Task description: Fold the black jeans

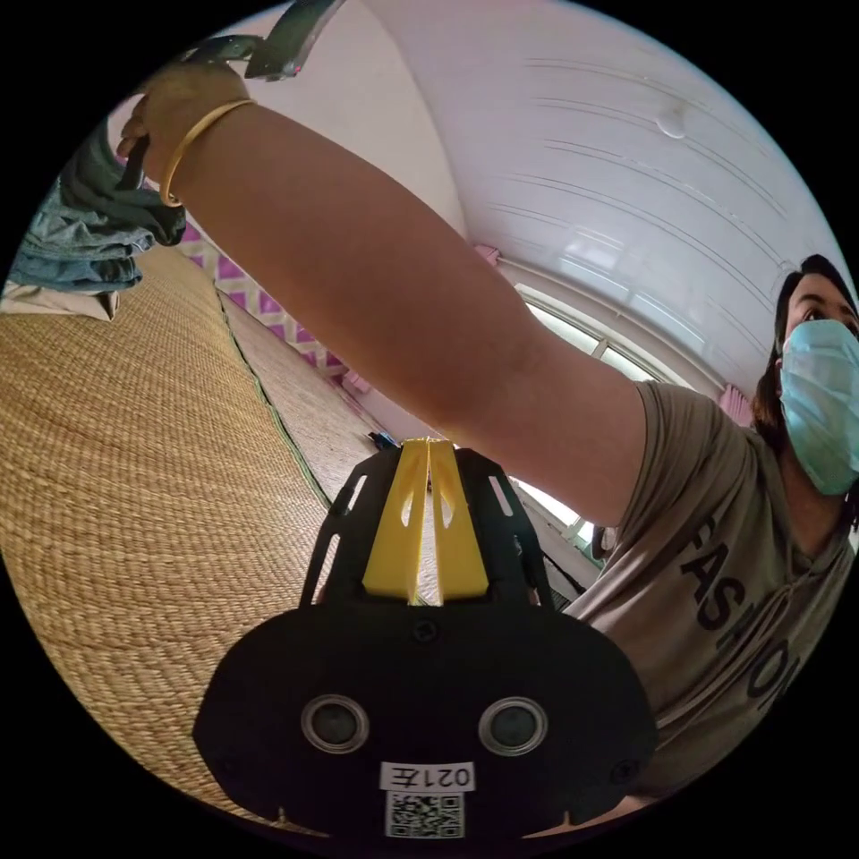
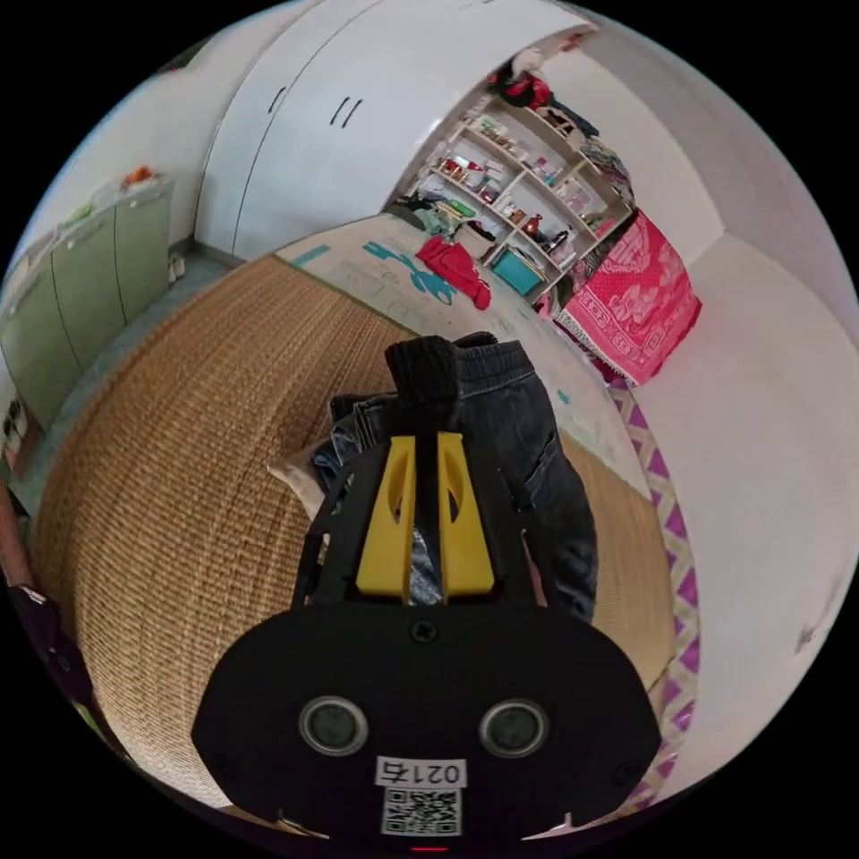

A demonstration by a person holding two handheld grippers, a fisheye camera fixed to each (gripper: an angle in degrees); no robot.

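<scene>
- Your left gripper (image 1: 428, 445) hangs above the woven straw mat (image 1: 134, 465) with its 2 yellow jaws pressed tip to tip and nothing between them: clenched empty.
- Your right arm (image 1: 376, 286) crosses the left gripper view; its hand (image 1: 179, 98), with a gold bangle (image 1: 192, 143) at the wrist, reaches to a heap of denim (image 1: 89, 233) at the far end of the mat.
- In the right gripper view, your right gripper (image 2: 426, 438) has both yellow jaws closed on a fold of the black jeans (image 2: 519, 447); dark cloth bunches up just past the tips, so it is grasping the jeans.
- The jeans hang from those jaws, draped over a small stack of blue folded denim (image 2: 344, 443) lying on the mat.
- Beyond the mat lies a pale floor sheet (image 2: 447, 295) with a red garment (image 2: 456, 268) on it, near open shelves (image 2: 528, 197).
- A pink patterned cloth (image 2: 635, 304) hangs beside the shelves.
</scene>
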